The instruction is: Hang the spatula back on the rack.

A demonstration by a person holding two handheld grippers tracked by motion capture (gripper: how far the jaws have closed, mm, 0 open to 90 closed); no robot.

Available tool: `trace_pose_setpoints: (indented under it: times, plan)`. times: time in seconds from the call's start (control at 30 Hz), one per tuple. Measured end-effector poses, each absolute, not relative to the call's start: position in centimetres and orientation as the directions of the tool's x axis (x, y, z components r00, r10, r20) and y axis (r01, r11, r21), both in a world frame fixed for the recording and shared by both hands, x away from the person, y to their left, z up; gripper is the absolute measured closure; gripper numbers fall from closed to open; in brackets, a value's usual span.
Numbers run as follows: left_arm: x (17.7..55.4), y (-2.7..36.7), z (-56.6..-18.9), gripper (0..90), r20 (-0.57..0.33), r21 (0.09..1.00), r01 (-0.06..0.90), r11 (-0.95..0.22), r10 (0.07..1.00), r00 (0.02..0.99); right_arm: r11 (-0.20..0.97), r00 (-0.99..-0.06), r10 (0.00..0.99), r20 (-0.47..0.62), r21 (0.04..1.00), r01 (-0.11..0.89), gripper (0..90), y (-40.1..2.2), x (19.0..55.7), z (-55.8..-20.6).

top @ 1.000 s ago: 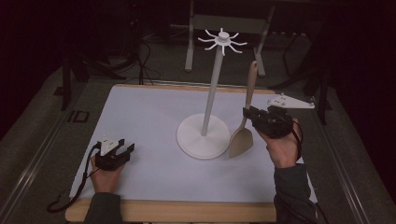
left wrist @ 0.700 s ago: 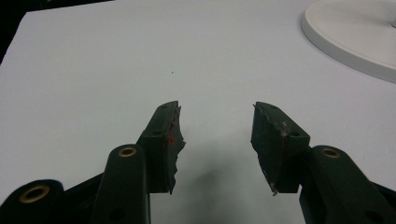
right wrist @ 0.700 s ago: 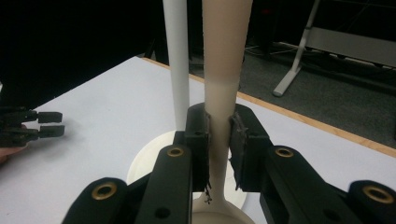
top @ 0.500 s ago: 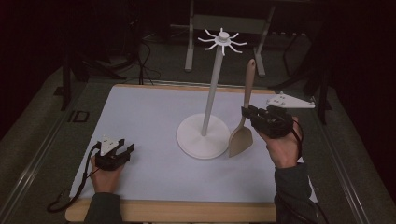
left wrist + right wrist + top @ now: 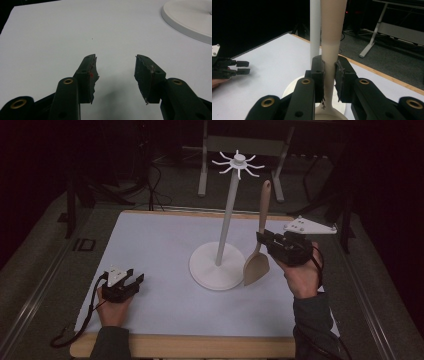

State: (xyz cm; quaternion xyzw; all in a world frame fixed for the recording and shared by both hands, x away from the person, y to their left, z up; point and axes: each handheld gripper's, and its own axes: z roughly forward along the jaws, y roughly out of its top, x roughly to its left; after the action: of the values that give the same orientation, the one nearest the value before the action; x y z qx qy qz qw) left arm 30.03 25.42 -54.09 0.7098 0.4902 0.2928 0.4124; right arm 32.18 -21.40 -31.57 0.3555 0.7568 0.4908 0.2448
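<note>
A pale wooden spatula [image 5: 258, 252] stands nearly upright, blade down, handle up, toward the desk's [image 5: 150, 250] right edge, just beside the round base of a white hook stand [image 5: 227, 235] near the desk's middle.

right gripper [image 5: 329, 75]: jaws closed on the neck of a pale wooden spatula [image 5: 332, 37], held upright. white stand pole [image 5: 315, 27] just behind it, round base [image 5: 292, 88] below. left gripper [image 5: 229, 67] at far left over the white table surface [image 5: 269, 62], jaws apart.
</note>
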Motion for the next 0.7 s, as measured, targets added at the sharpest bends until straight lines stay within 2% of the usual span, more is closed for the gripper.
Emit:
trace_pose_setpoints:
  times: [0.47,0.7]
  plan:
    - [30.0,25.4,-54.1,52.0,0.012,0.872,0.455,-0.18,0.937,0.348,0.285,-0.651,0.759,-0.024,0.91,0.3,78.3,-20.6,32.9,-31.0]
    - [30.0,25.4,-54.1,51.9,0.011,0.872,0.456,-0.18,0.937,0.349,0.261,-0.687,0.726,0.035,0.91,0.323,78.3,-20.9,33.9,-30.7]
